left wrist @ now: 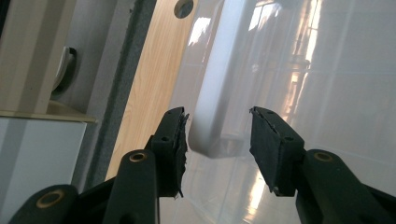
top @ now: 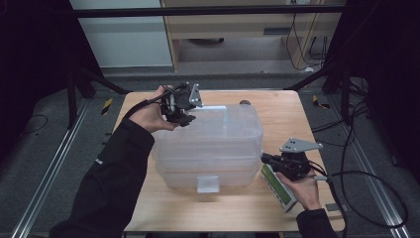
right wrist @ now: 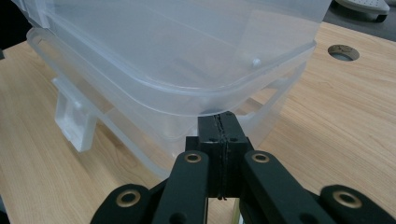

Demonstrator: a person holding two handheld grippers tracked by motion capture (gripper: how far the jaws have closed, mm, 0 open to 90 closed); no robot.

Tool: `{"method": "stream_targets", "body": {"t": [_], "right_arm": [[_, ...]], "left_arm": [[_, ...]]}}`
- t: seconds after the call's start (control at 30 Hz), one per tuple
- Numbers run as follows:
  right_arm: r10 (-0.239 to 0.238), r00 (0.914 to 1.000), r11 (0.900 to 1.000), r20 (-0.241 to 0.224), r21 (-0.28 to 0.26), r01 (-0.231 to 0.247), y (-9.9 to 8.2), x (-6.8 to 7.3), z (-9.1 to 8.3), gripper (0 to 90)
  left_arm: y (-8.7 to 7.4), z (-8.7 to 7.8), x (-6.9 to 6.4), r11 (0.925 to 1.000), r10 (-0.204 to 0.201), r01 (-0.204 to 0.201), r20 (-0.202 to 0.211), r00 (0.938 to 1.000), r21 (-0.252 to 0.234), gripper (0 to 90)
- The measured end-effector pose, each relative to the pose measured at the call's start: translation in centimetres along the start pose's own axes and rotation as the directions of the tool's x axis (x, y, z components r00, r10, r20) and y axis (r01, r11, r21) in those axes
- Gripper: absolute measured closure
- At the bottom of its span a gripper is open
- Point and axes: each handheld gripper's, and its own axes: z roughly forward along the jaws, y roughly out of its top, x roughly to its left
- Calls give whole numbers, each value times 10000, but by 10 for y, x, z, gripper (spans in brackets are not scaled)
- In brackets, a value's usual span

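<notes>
The clear plastic storage box [top: 213, 144] stands on the wooden table [top: 277, 208], roughly at its centre, long axis running across the table. Its walls are translucent and colourless, with rounded corners. The lid [top: 233, 126] is of the same clear plastic, with a smooth glossy top, and sits slightly askew: in the right gripper view its rim overhangs the box rim at the near right corner rather than seating flush. A translucent latch flap [top: 207, 184] hangs at the middle of the near long side, swung down and outward, unfastened. A second, whitish latch [left wrist: 212, 112] lies on the far edge of the lid.
</notes>
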Motion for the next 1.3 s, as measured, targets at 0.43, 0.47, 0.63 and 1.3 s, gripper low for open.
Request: {"method": "stream_targets", "body": {"t": [0.43, 0.47, 0.63, 1.3], "right_arm": [[-40, 10000, 10000, 33, 68, 39, 0, 0, 0, 900], [-65, 10000, 10000, 38, 62, 65, 0, 0, 0, 900], [-77, 10000, 9999, 43, 77, 77, 0, 0, 0, 900], [-99, 9999, 9999, 74, 121, 98, 0, 1, -1, 900]], "left_arm": [[-25, -37, 6, 9865, -1535, 1501, -491, 9869, -661, 625], [-28, -40, 7, 9845, -1661, 1624, -539, 9846, -666, 635], [-43, -46, 9, 9656, -2500, 2420, -837, 9646, -948, 689], [-113, -58, 2, 8249, -5501, 4920, -1949, 8120, -2782, 847]]}}
